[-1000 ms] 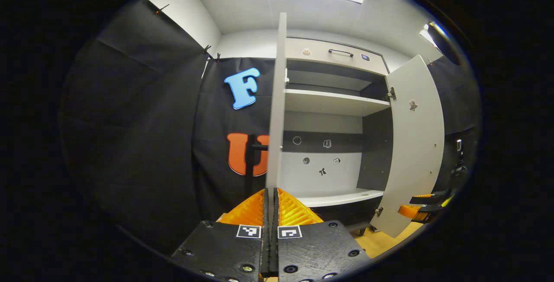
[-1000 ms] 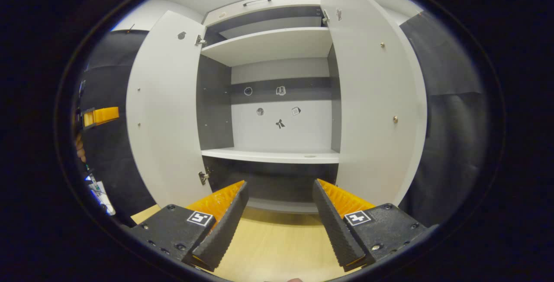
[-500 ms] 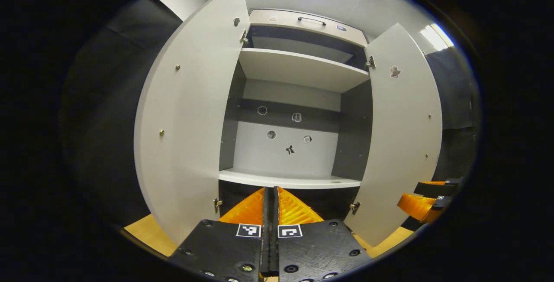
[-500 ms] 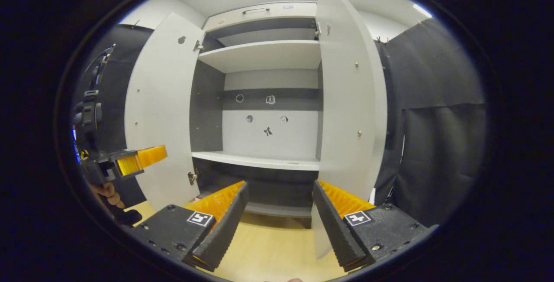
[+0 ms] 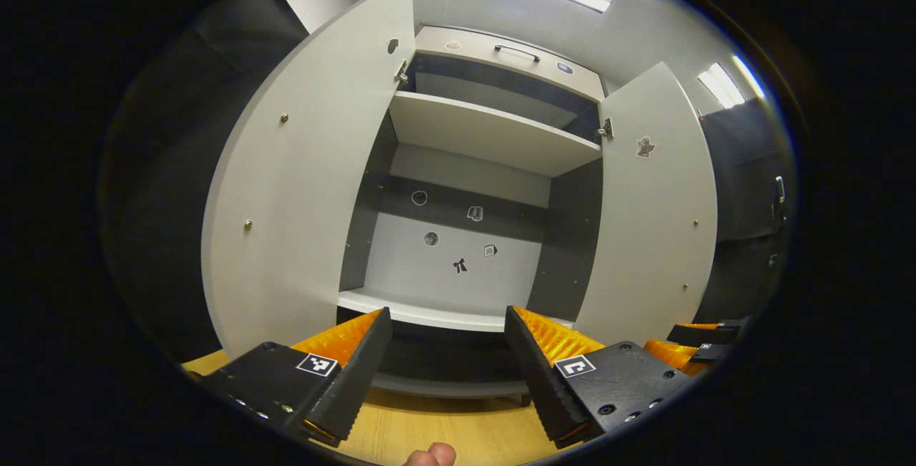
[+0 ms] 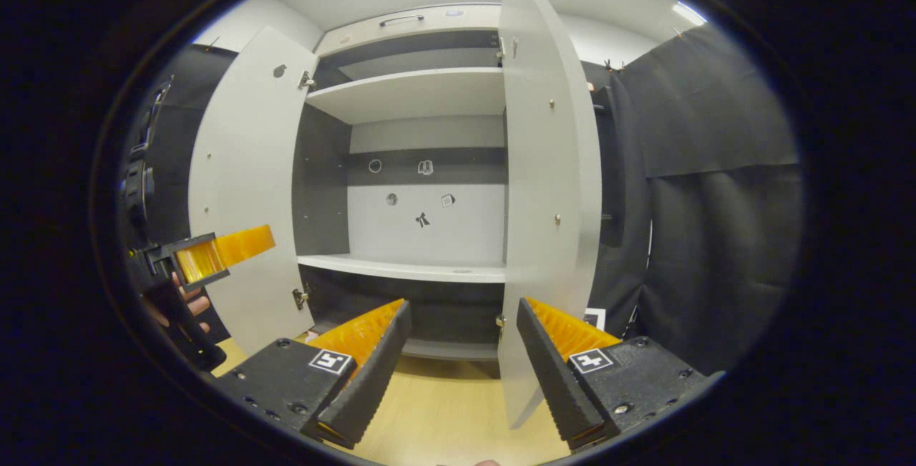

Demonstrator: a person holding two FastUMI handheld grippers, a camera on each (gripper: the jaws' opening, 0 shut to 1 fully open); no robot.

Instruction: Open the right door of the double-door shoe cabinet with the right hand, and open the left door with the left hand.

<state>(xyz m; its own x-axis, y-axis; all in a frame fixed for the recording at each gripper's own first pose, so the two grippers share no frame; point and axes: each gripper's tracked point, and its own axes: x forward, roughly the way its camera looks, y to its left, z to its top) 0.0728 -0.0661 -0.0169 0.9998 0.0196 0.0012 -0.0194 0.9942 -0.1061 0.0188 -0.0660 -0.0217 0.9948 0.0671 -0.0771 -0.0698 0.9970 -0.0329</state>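
- Nearest in the left gripper view, the left gripper (image 5: 447,351), with black ribbed fingers and orange backs, stands spread wide with nothing between its fingers; a fingertip of the holding hand (image 5: 429,455) peeks in at the bottom edge.
- In the right gripper view the right gripper (image 6: 464,341) of the same build is likewise wide apart and holds nothing, above the pale wooden floor (image 6: 444,409).
- The tall pale-grey left door of the shoe cabinet (image 5: 308,194) lies up and to the left of the left gripper, swung outward on its hinges, long axis upright, apart from the fingers.
- The matching pale-grey right door (image 6: 547,187) stands just beyond the right gripper's right-hand finger, seen almost edge-on, upright, and not touched as far as the view shows.
- Each door is nearer its own hand, so neither arm needs to cross.
- Farther back, the open double-door shoe cabinet (image 5: 494,133) shows white shelves and a back panel with small stickers.
- By my judgement both doors are already open, and what remains is only drawing the grippers back clear of the door edges.
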